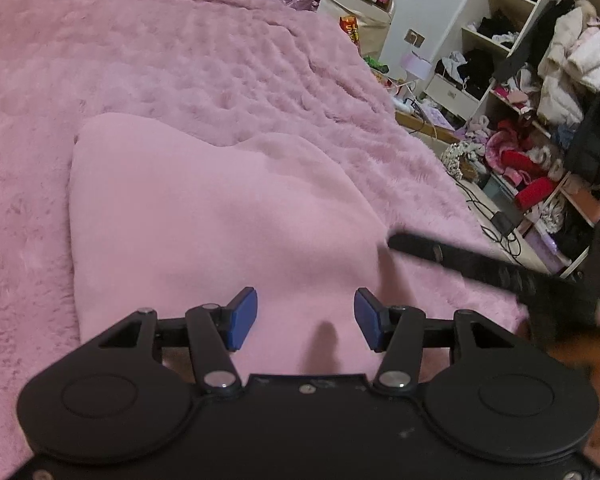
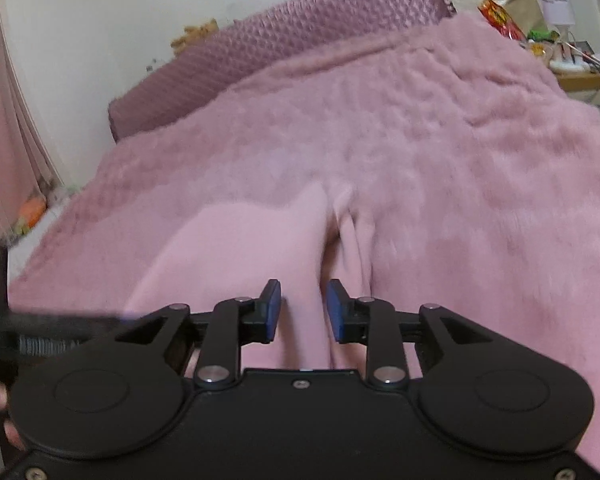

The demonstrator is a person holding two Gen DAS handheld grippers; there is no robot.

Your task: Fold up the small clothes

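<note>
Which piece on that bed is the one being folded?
Find the big bed under the fluffy pink blanket. On it, just ahead of both tools, lies a pink garment. Its cloth is smooth and paler, not shaggy like the blanket around it.

One pink garment [image 1: 204,216], two grippers [image 1: 306,316].

Soft, even indoor light, faint shadows; fisheye bends the edges, and motion blur smears the right wrist view

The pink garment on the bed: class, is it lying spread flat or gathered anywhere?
Mostly flat, but not fully. The pink garment lies smooth on the fluffy blanket, while a raised crease bunches up ahead of the right gripper.
</note>
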